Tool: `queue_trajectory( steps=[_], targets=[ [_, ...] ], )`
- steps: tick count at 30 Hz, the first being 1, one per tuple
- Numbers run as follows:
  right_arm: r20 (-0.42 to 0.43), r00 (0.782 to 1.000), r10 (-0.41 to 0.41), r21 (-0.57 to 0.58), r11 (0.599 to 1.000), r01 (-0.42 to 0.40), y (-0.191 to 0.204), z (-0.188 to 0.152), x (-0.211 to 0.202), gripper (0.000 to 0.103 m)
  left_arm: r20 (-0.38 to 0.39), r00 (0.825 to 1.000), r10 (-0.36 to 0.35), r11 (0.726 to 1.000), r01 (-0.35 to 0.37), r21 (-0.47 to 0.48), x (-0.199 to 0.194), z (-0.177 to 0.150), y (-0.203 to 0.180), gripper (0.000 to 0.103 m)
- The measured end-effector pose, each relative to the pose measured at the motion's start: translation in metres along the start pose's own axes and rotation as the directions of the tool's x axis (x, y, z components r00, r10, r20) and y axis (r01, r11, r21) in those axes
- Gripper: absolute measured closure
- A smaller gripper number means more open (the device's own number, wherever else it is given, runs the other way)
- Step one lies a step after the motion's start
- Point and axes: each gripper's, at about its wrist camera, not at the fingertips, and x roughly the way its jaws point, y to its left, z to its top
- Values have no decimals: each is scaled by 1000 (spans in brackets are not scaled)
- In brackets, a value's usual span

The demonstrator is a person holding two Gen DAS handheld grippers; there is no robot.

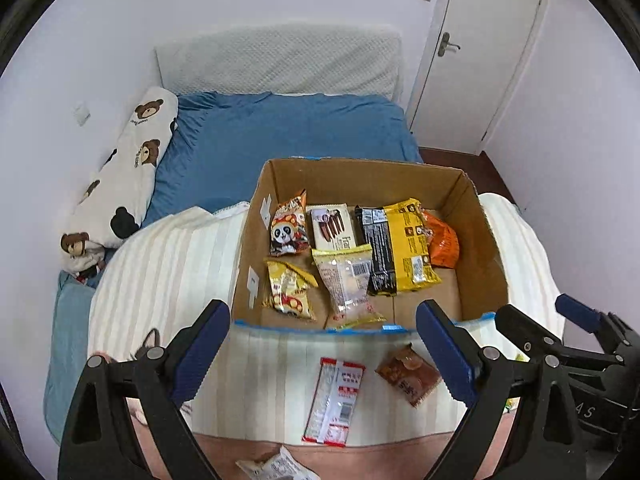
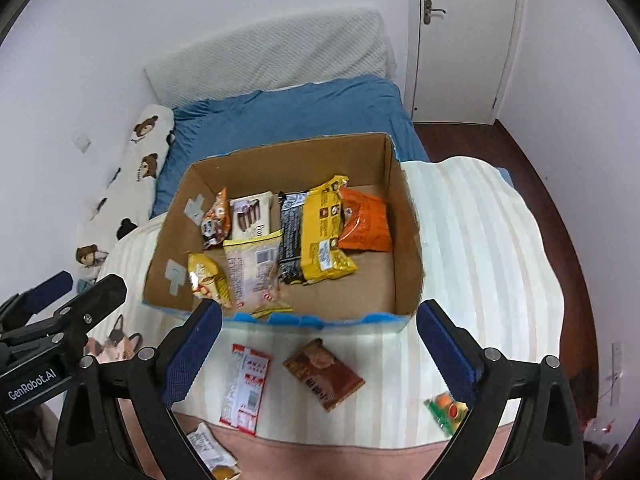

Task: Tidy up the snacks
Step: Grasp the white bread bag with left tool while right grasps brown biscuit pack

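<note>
A bed with a blue sheet fills the room's middle, a cream striped blanket spread over its near half and a white bolster printed with bears along the left wall. A white door stands closed at the far right.

On the blanket sits an open cardboard box with blue tape along its rim. Seven snack packets lie inside it. In the back row, from left: a panda-printed packet, a white packet picturing chocolate sticks, a black packet, a yellow packet overlapping the black one, and an orange packet partly under the yellow. In front lie a gold packet and a clear packet with a barcode.

Outside the box, on the blanket just before its near wall, lie a red-and-white packet and a brown packet. A small green wrapper rests further right. One more pale packet lies at the lower edge, cut off by the frame, so its print is hard to read.

The left gripper and the right gripper both hang above the loose packets with their blue-padded jaws spread wide and nothing between them.
</note>
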Motion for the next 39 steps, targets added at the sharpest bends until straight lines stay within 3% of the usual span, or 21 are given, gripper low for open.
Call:
queue_trajectory(
  steps=[7,11,16,19,24,27,30,34,39],
  targets=[
    [-122,989,86,61,995,-79,-15,-54,9,3,-94,995,-33,998,28,-58,4,-53,22,8],
    [-249,959,137,120,987,-110,-29,-107,38,3,-195,980,-25,998,12,-69,22,-104,34,8],
    [-370,915,157,137,984,-114,-37,-160,70,3,-348,936,52,996,-22,88,56,-174,34,8],
    [-415,898,148,119,987,-107,-35,-179,83,3,-445,887,121,976,-24,217,83,-215,31,8],
    [-457,879,133,95,990,-100,-26,-194,99,3,-494,842,217,952,-71,297,123,-246,35,8],
    [-465,877,118,85,992,-88,-20,-195,110,3,-487,850,202,966,-92,242,137,-243,46,8],
    [-457,882,110,92,993,-76,-17,-190,118,3,-485,862,144,989,-103,110,142,-234,66,14],
    [-427,900,88,94,994,-52,-17,-175,132,3,-474,875,101,992,-127,-24,141,-224,89,15],
    [-349,935,-62,-94,995,31,-2,-143,162,3,-482,876,-7,987,-71,-144,142,-223,106,14]
  ],
)
